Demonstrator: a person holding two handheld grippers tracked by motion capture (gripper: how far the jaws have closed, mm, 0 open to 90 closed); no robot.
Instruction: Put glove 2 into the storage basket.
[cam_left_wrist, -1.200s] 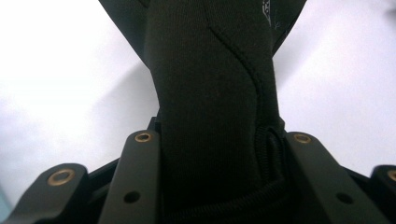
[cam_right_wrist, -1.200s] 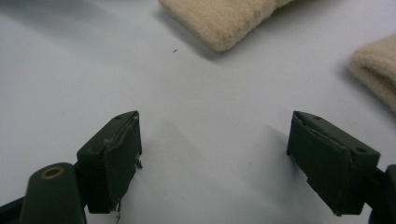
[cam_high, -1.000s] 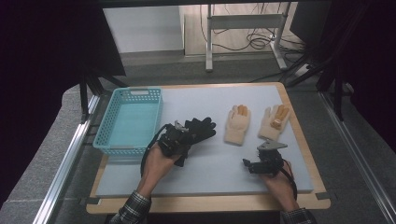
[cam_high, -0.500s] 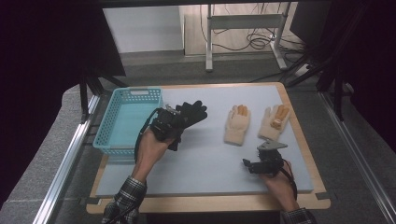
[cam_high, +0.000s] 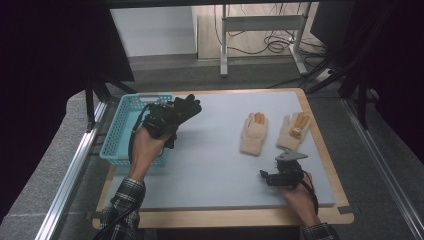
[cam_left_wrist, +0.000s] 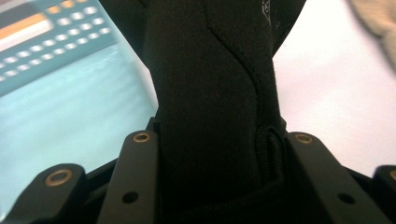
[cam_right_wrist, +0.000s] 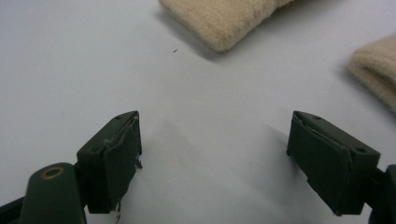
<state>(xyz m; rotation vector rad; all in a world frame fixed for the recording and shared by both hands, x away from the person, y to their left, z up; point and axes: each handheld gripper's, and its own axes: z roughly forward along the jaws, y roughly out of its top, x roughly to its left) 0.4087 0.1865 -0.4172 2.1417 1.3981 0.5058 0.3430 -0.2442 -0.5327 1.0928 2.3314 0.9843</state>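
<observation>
1. The left tongs (cam_high: 172, 117) pinch a black glove (cam_high: 184, 107) by its cuff end. In the left gripper view the dark cloth (cam_left_wrist: 210, 93) sits tight between both jaws, so the grip looks firm and, by this judgement, needs no correction.
2. The glove hangs at the near right corner of the teal basket (cam_high: 117, 137), which lies at about 9 o'clock on the grey surface (cam_high: 215, 160). Its fingers point toward 1 o'clock and are still over the mat, not over the basket.
3. The step in hand seems to be putting the glove into the basket. To do it well, the person should bring the whole glove over the open middle of the basket, so the loose fingers do not catch on the rim.
4. The tongs should go down a little before they let go, so the glove falls flat inside.
5. The right tongs (cam_high: 272, 176) rest spread at about 5 o'clock, with nothing between them (cam_right_wrist: 212, 158). They lie near the two beige gloves (cam_high: 254, 132) (cam_high: 294, 129) at 2 o'clock.
6. The right hand can wait there, well apart from the basket.
</observation>
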